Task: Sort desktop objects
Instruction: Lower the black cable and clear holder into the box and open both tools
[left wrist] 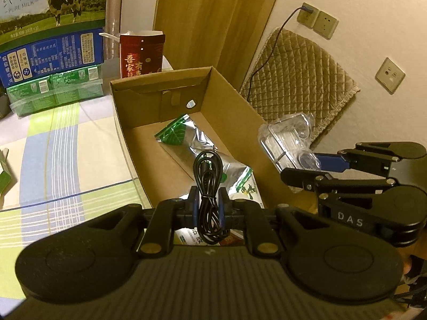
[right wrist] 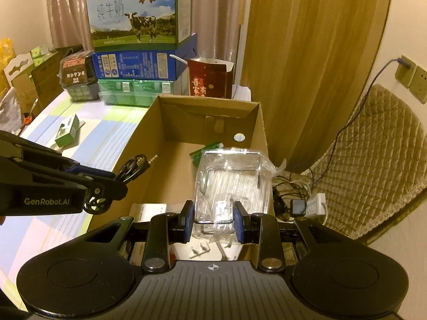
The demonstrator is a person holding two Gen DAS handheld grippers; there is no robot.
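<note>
**Both tongs loaded over the box**

Left wrist view: my left tongs [left wrist: 208, 202] pinch a coiled black cable [left wrist: 207, 184], its long axis running away from me, over the box [left wrist: 234, 112].

Right wrist view: my right tongs [right wrist: 212, 222] clamp a clear packet [right wrist: 230, 178] above the box's right wall, nearer the drop.
</note>
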